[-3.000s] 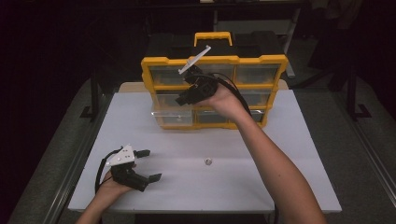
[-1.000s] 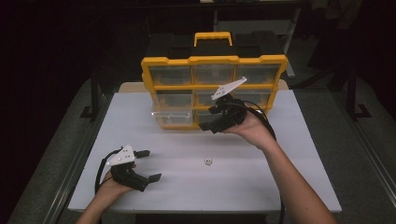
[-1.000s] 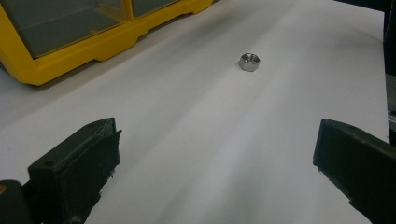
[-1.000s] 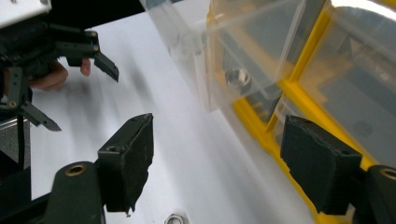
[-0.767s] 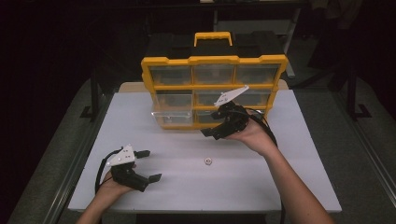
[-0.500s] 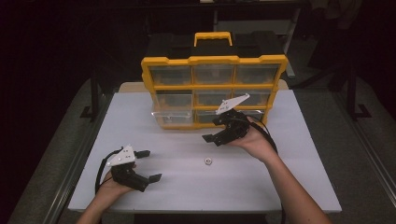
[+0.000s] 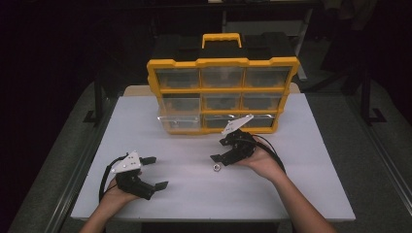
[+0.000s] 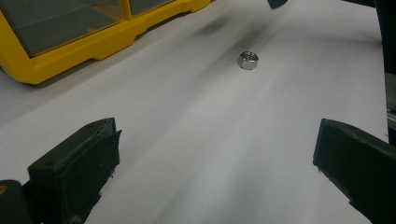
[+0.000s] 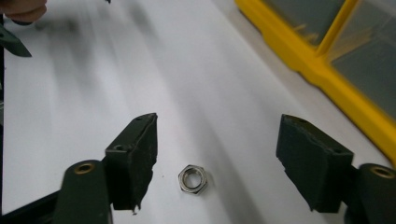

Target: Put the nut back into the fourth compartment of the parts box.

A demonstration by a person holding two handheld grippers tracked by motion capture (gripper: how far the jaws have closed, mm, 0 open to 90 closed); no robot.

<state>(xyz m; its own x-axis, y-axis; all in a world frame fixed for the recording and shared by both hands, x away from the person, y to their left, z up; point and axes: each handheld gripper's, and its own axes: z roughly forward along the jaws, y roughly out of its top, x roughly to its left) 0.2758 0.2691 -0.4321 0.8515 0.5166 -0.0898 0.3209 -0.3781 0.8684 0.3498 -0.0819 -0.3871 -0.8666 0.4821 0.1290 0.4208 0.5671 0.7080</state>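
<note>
Right tool (image 7: 221, 156) poised low over hex nut (image 7: 214, 168) on white table (image 7: 301, 194), my jaws straddling it, part open, just been narrowing, pads not yet touching metal, nothing held. Nut lies flat, hole up, mid-table, in front of yellow drawer organizer (image 7: 222, 62); bottom-left drawer (image 7: 180, 122) stands pulled out, likely nut's destination. Left tool (image 7: 154, 172) rests wide open, empty, near table's front edge, clear of my reach.
</note>
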